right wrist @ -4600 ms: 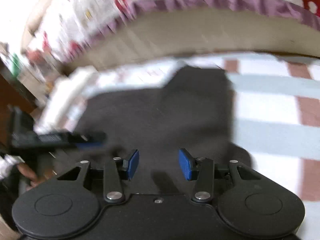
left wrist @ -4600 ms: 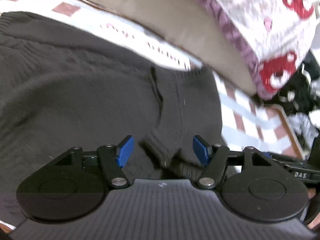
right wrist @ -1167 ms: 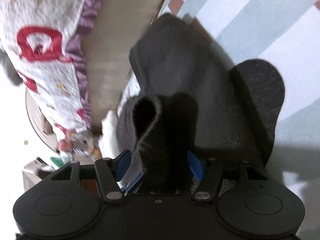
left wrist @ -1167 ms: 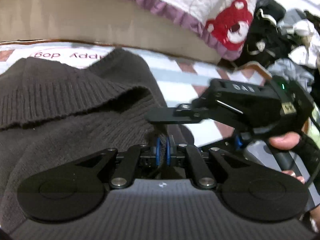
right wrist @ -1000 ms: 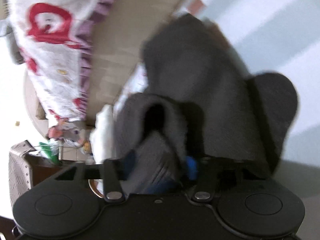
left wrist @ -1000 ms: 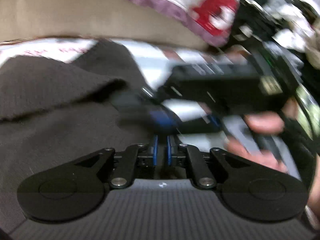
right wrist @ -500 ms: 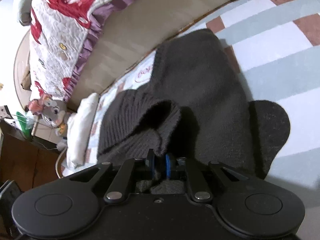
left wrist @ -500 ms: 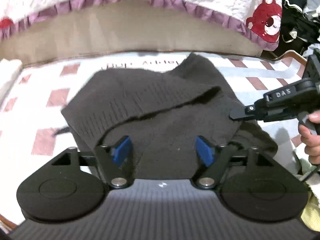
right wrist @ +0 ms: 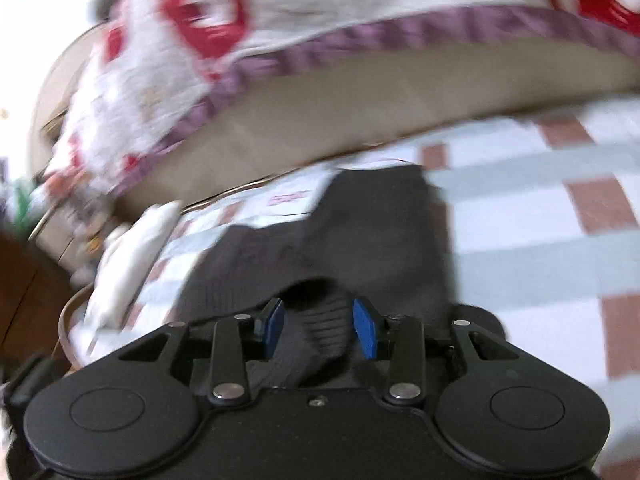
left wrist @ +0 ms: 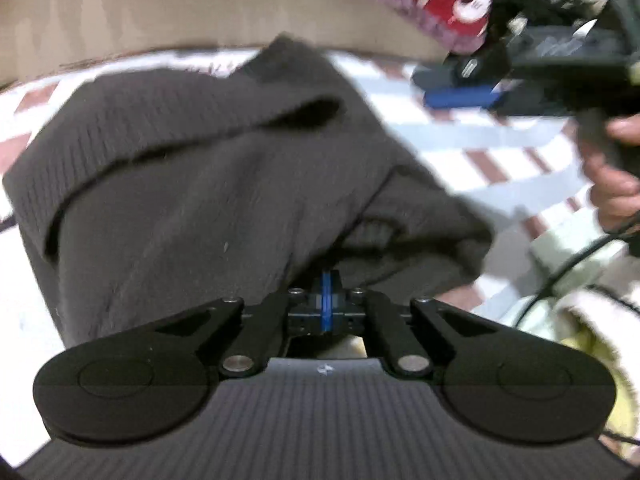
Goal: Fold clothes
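Garment: dark brown ribbed knit sweater (left wrist: 208, 168), partly folded on the checked red-and-white mat (right wrist: 540, 216).
Left tool (left wrist: 327, 304): pads pressed together at the sweater's near edge; whether they pinch fabric is hidden.
Right tool (right wrist: 318, 326): parted, ribbed fold between, unclamped.
Risk: upper flap may slump open if tugged.

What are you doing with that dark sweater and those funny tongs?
A person is folding a dark brown sweater on a checked mat beside a bed, with tongs in each hand. The left tongs are shut right at the sweater's near edge, seemingly pinching it. The right tongs are open, with a ribbed fold of the sweater lying between their blue pads. The sweater is partly folded over itself.
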Motion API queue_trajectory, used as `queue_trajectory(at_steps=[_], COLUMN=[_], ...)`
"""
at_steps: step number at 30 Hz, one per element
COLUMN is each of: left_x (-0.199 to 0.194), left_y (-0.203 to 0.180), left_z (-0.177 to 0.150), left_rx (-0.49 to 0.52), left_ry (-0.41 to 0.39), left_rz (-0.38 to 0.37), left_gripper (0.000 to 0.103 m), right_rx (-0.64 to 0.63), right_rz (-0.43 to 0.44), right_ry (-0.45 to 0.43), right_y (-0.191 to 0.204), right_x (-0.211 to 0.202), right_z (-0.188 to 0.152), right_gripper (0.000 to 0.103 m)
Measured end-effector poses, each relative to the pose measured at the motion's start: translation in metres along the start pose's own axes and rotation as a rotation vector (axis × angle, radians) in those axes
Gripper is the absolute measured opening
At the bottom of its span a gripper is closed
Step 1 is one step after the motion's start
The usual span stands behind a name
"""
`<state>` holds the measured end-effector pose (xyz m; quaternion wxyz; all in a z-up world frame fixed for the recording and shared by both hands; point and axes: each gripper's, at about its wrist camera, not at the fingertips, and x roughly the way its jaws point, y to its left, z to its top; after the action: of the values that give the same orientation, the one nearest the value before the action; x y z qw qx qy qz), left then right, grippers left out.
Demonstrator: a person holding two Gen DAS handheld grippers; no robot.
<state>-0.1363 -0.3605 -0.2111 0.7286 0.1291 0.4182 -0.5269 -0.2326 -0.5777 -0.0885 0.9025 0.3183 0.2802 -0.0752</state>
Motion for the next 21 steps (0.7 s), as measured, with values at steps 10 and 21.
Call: queue_trajectory(at_steps=[10,21], left_x=[-0.044,-0.037], left_y=[0.026,0.076], left_z=[0.022,0.036], left_rx=[-0.065,0.023], left_ry=[-0.117,-0.189], left_rz=[-0.001,0.353], left_gripper=[0.063,0.092], right_rx=[-0.334,-0.262], right_rz=[-0.107,0.055], right_ry=[0.157,0.183], right_y=[0.045,0.035], right_x=[0.092,0.107], right_z=[-0.015,-0.004], right_gripper=[0.073,0.074])
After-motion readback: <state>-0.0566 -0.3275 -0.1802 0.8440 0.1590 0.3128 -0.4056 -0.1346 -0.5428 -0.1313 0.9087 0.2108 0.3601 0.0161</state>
